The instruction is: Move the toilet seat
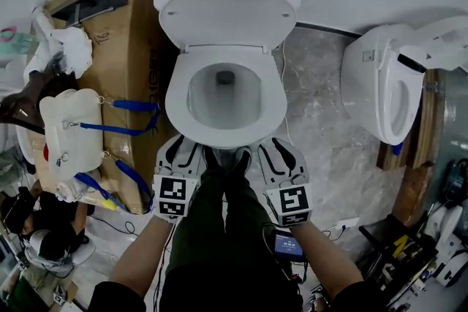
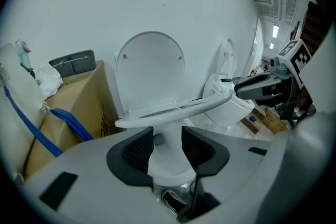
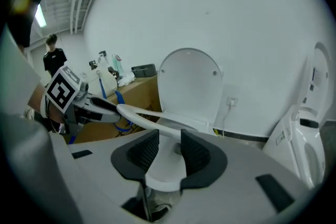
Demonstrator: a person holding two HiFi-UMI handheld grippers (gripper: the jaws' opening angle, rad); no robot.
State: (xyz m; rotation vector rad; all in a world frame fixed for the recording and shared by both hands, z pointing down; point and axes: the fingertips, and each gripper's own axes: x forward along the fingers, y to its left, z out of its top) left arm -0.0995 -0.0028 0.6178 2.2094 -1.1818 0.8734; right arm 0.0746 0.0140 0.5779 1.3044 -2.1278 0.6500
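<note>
A white toilet stands against the wall with its lid (image 1: 227, 14) upright and its seat (image 1: 179, 109) lying over the bowl. My left gripper (image 1: 183, 145) and right gripper (image 1: 280, 146) hover side by side just below the seat's front edge, one at each front corner. Both are open, with nothing pinched. In the left gripper view the seat (image 2: 173, 113) runs as a thin ring above my left gripper (image 2: 167, 147), with the bowl showing through the gap. The right gripper view shows the seat (image 3: 142, 113) above my right gripper (image 3: 169, 149), and the left gripper (image 3: 100, 105) by the ring's front.
A tall cardboard box (image 1: 128, 62) with blue straps and a white jug (image 1: 71, 131) crowds the toilet's left side. A second toilet (image 1: 384, 88) lies tipped at the right on the marble floor. The person's legs (image 1: 227, 230) stand before the bowl. A bystander (image 3: 52, 55) is far left.
</note>
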